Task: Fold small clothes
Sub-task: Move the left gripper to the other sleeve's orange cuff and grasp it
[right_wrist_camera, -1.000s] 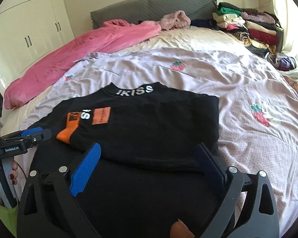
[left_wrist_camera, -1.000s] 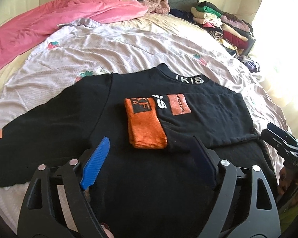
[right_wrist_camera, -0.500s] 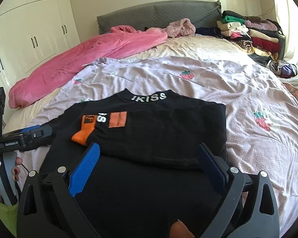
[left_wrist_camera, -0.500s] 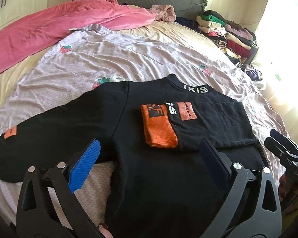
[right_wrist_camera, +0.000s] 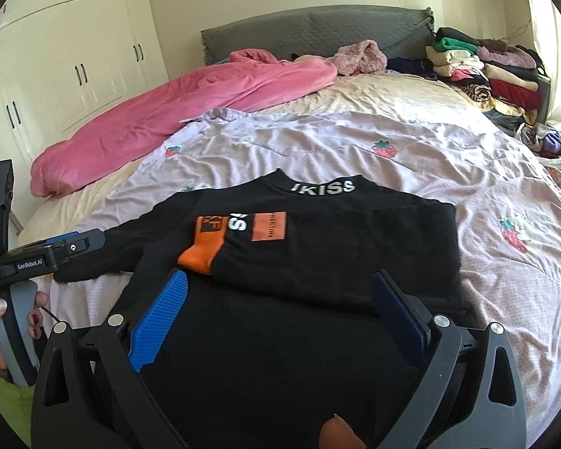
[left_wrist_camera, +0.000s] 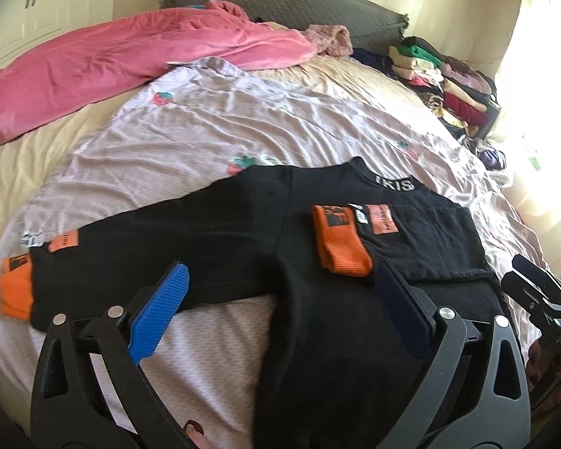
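A: Where's the black sweatshirt [left_wrist_camera: 243,247]?

B: Flat on the lilac strawberry sheet [left_wrist_camera: 213,127]; one sleeve [right_wrist_camera: 318,258] is folded across the chest, its orange cuff [left_wrist_camera: 342,247] near centre; the other sleeve [left_wrist_camera: 131,258] lies spread toward nine o'clock.

A: And the tools?

B: The left gripper [left_wrist_camera: 280,310] has just been opening; its jaws stand wide with nothing between them; the right gripper [right_wrist_camera: 278,310] gapes too, empty, above the hem at six o'clock.

A: Risks?

B: I'd judge that pinching the spread sleeve may catch the sheet beneath and drag it along; a careless tug could also slide the folded sleeve loose.
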Demonstrator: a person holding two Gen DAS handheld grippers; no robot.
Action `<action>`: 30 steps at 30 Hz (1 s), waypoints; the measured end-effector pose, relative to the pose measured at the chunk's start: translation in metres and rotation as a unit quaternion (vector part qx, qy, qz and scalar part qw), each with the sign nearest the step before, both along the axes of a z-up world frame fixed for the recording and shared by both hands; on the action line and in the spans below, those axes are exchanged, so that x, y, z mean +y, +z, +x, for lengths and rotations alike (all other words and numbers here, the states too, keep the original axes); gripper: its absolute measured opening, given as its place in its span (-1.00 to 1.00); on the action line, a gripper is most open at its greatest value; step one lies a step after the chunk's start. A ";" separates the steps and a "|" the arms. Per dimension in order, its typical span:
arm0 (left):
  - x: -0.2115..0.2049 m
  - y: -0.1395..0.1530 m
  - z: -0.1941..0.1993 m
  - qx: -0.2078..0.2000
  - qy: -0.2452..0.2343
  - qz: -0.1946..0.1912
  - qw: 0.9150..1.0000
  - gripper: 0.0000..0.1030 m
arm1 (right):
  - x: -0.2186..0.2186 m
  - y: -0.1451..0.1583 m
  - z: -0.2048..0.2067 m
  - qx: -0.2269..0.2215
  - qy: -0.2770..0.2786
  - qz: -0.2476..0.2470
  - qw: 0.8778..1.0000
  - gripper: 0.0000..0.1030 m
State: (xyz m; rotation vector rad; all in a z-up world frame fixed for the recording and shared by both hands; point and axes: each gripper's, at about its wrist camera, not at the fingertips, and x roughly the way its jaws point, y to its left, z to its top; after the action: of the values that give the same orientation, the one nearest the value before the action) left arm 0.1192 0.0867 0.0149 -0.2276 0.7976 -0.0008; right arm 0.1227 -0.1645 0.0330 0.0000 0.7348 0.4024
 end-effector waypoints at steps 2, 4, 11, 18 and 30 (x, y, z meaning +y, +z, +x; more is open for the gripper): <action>0.009 0.002 -0.005 -0.003 0.010 -0.001 1.000 0.81 | 0.008 0.001 -0.001 0.001 0.004 0.000 1.000 0.90; 0.017 0.005 -0.008 -0.006 0.017 -0.006 1.000 0.81 | 0.018 0.003 0.000 0.000 0.009 0.001 1.000 0.90; 0.038 0.011 -0.020 -0.016 0.040 -0.004 0.999 0.81 | 0.053 0.010 -0.003 -0.008 0.038 -0.008 0.999 0.90; 0.062 0.012 -0.030 -0.022 0.066 -0.008 0.998 0.81 | 0.082 0.014 -0.003 -0.014 0.063 -0.020 0.998 0.90; 0.112 0.007 -0.049 -0.021 0.132 -0.008 0.991 0.81 | 0.115 0.015 0.005 -0.020 0.083 -0.033 0.996 0.90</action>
State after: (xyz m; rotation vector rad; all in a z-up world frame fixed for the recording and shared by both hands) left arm 0.0699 0.1989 0.0214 -0.3463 0.7216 0.2370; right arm 0.1282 -0.0496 0.0479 -0.1319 0.7116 0.5346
